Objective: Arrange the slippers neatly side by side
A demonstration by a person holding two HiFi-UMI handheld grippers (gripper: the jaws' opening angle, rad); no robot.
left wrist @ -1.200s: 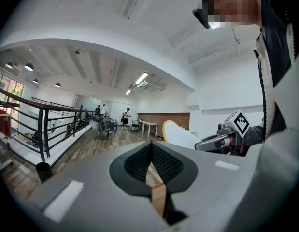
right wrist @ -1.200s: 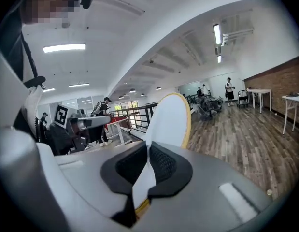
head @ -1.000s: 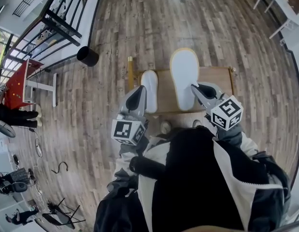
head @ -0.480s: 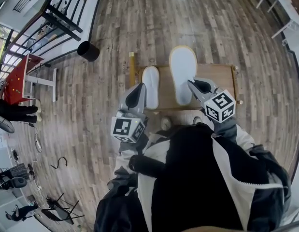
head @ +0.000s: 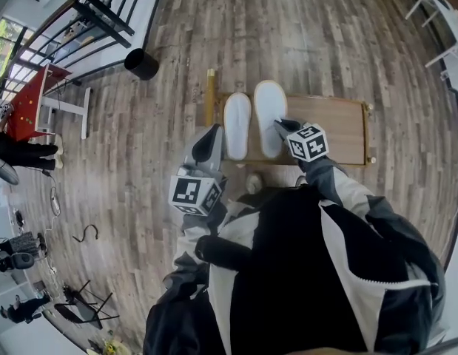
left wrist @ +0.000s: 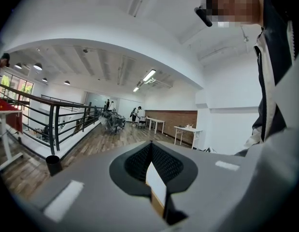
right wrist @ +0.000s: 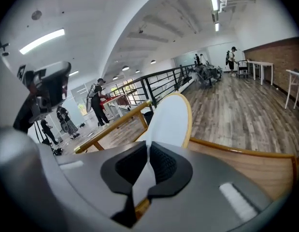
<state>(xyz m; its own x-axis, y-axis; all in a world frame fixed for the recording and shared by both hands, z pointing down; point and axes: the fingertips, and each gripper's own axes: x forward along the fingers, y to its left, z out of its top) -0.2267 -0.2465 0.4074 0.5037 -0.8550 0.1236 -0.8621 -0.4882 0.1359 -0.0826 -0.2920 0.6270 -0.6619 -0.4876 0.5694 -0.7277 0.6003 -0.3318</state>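
step: set-down | left gripper pinches left slipper, right gripper pinches right slipper | tip — we level the heels and keep the edges parallel on the bench

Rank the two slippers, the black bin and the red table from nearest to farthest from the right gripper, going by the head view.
From the right gripper:
1. right slipper, clamped in its jaws, just ahead.
2. left slipper, alongside on the left.
3. black bin, on the floor, upper left.
4. red table, far left edge.
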